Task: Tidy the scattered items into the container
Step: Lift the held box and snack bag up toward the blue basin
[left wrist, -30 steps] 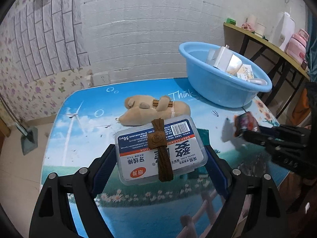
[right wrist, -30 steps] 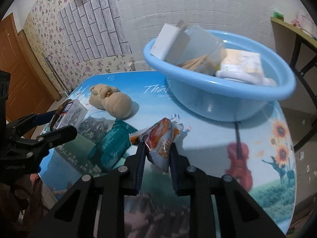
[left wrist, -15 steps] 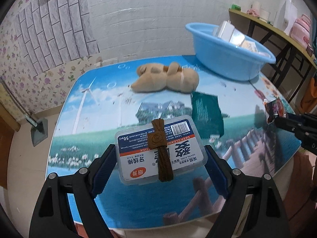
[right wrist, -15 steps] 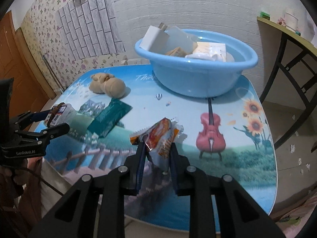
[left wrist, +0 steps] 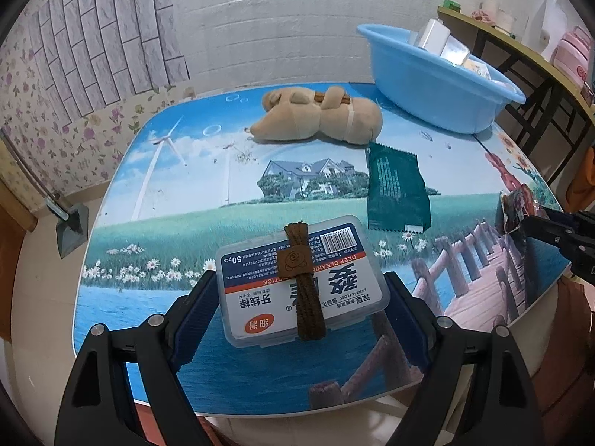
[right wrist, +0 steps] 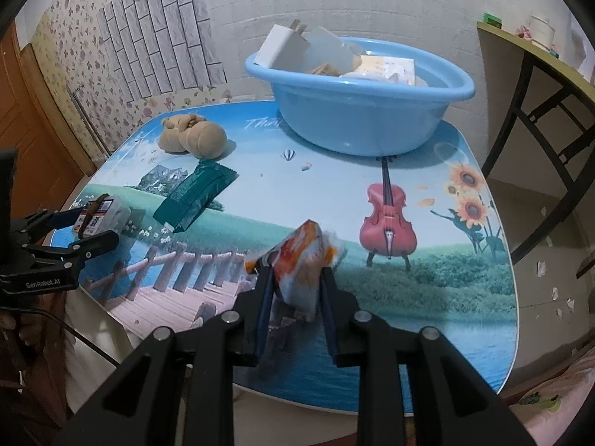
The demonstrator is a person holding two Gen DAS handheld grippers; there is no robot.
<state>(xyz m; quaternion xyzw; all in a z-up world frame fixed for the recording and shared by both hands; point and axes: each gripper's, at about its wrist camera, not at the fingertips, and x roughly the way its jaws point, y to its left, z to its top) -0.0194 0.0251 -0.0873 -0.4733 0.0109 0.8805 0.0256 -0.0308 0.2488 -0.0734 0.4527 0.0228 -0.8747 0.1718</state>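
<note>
My left gripper (left wrist: 299, 278) is shut on a clear dental floss box (left wrist: 297, 297) with a brown cord lying across its lid, held just over the table's near edge. An orange snack packet (right wrist: 301, 256) stands between the fingers of my right gripper (right wrist: 295, 275); its jaws are opening and the pads still touch the packet. The blue basin (right wrist: 357, 119) sits at the far side of the table with several boxes in it. A tan plush toy (left wrist: 319, 119) and a dark green packet (left wrist: 396, 189) lie on the table between the grippers and the basin.
The table (right wrist: 427, 297) has a printed landscape top. A wooden shelf (left wrist: 520, 48) with cups and bottles stands to the right of the basin. A brick-pattern wall runs behind, and a wooden door (right wrist: 22, 119) is at the left.
Both grippers have drawn back from the basin toward the table's near edge, still carrying the floss box and the snack packet. The right jaws stand slightly wider than before.
</note>
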